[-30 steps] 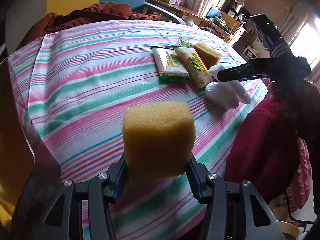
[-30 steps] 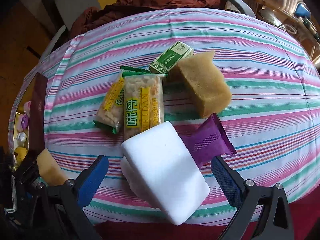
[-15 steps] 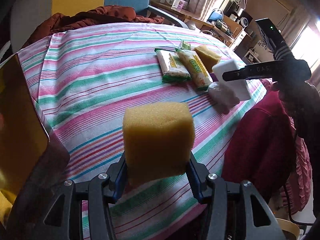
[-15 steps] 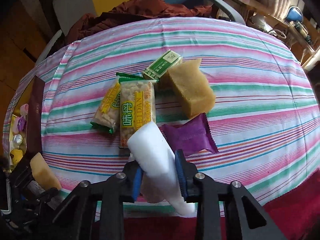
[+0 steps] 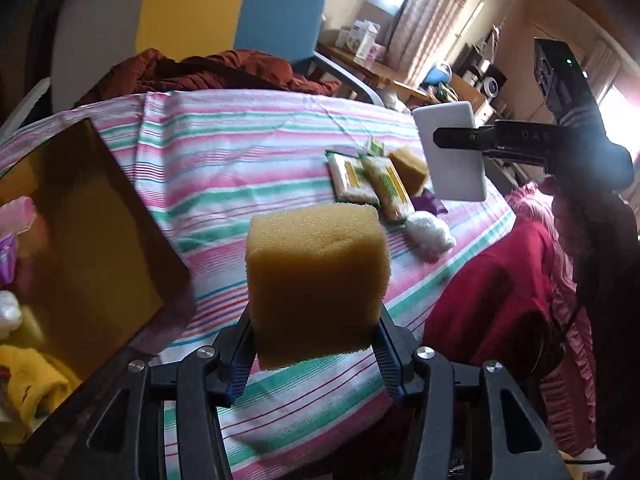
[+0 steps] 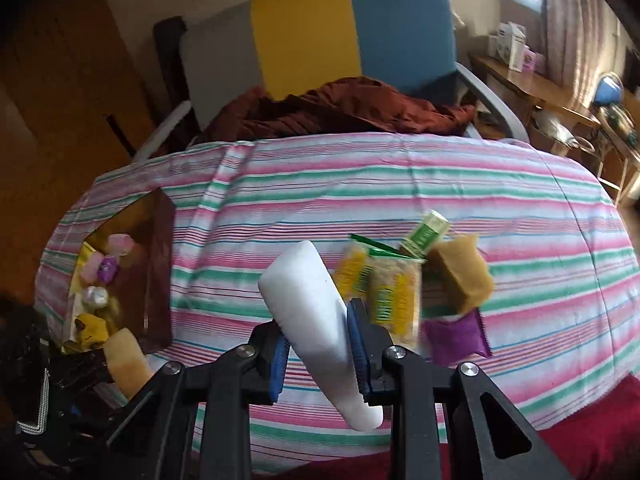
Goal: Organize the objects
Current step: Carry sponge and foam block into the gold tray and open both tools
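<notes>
Above striped cloth: left claw [image 5: 314, 350] clamps yellow sponge [image 5: 316, 280]; right claw [image 6: 318, 350] clamps white block [image 6: 316, 320].

A lived-in home, likely a bedroom or sitting room. Striped cloth [image 6: 400, 184] in pink, green and white spread over the surface, rumpled rust-brown fabric [image 6: 344, 108] heaped at its far edge. Behind that, a chair [image 6: 320, 36] with grey, yellow and blue back panels. Curtained window [image 5: 424, 12] letting in daylight at the upper right. Wooden side desk [image 5: 384, 76] along the wall, cluttered with small cartons [image 5: 362, 38], a blue lamp-like thing [image 5: 438, 74] and other household odds and ends. Warm wood panelling [image 6: 60, 80] on the left. Snack packets [image 6: 384, 284] and sponges lying about, and a dark box [image 6: 156, 272] of small wrapped items.
</notes>
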Motion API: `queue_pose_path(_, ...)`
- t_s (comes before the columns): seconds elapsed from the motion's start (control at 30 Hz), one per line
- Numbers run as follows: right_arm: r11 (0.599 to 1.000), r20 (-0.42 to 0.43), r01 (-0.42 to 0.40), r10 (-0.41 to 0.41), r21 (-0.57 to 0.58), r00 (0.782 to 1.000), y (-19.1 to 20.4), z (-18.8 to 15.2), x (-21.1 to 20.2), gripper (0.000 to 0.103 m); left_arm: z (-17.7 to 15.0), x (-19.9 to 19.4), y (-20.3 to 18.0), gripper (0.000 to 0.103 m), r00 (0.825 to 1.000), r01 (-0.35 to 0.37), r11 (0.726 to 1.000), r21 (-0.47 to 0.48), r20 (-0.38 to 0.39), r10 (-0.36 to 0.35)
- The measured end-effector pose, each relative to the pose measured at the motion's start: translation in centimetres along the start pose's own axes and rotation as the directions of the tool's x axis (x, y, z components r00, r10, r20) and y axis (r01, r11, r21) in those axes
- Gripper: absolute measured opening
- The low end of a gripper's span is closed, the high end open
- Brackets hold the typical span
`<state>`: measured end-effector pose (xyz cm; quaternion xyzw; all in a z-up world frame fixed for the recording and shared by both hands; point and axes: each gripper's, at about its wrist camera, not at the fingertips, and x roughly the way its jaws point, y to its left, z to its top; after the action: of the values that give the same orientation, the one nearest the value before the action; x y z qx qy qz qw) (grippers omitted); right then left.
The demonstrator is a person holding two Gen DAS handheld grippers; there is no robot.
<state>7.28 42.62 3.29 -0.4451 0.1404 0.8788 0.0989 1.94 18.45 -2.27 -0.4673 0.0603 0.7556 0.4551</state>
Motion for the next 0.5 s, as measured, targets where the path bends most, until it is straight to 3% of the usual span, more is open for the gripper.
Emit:
queue_pose_path(0.3,0.967,-0.017,-0.163,0.163,-0.196,0.987,13.8,0.2,3.1,0.028,-1.0,-6.2,7.4,0.054,0.988,-0.067,0.975,-0.211,0.123,0.094)
queue_pose_path(0.5,0.933,-0.052,-0.201,0.194,-0.297,0.980,21.4,0.2,5.7,0.030,-2.5,-7.4,13.0,0.055,0.976,-0.124,0.924,-0.363,0.121,0.179)
